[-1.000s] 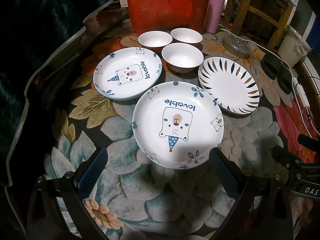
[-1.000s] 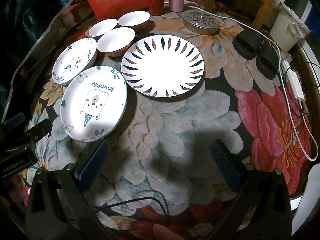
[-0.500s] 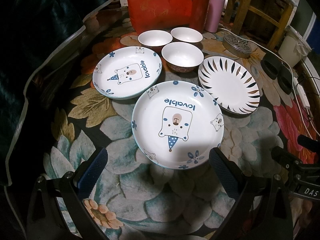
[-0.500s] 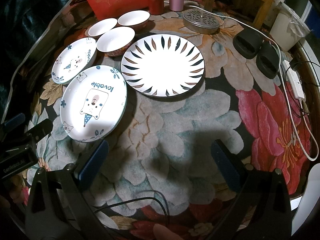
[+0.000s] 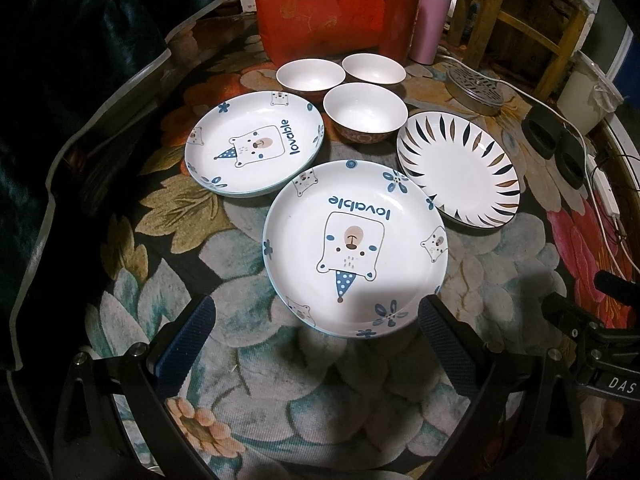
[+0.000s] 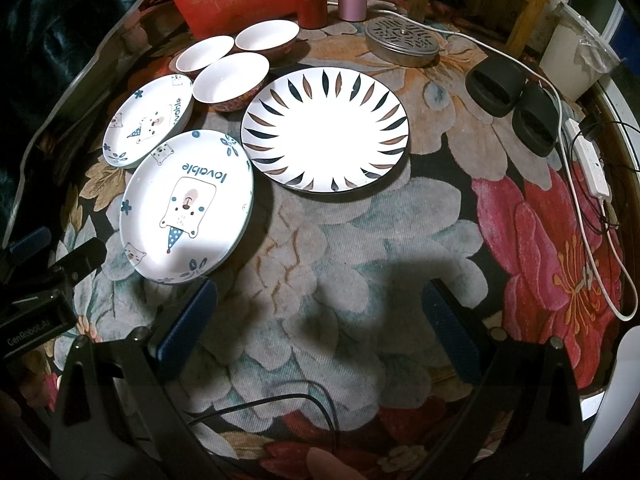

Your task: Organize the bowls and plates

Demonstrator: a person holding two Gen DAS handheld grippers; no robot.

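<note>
On a floral cloth lie two white "lovable" bear plates, the near bear plate (image 5: 354,248) (image 6: 187,205) and the far bear plate (image 5: 254,144) (image 6: 149,120). A leaf-rimmed plate (image 5: 458,168) (image 6: 325,130) lies to their right. Three white bowls cluster behind: the front bowl (image 5: 365,112) (image 6: 231,82), the left bowl (image 5: 310,74) (image 6: 205,55) and the back bowl (image 5: 374,68) (image 6: 267,36). My left gripper (image 5: 314,338) is open, its fingers either side of the near bear plate's front rim. My right gripper (image 6: 320,316) is open over bare cloth, in front of the leaf-rimmed plate.
A red bag (image 5: 316,0), a red flask (image 5: 400,12) and a pink flask (image 5: 432,16) stand at the back. A round metal lid (image 6: 401,40), black slippers (image 6: 512,100), a white power strip (image 6: 592,166) with cables and a wooden chair (image 5: 520,12) lie to the right.
The left wrist view has shifted very slightly; plates and bowls have not moved. Both grippers stay open.
</note>
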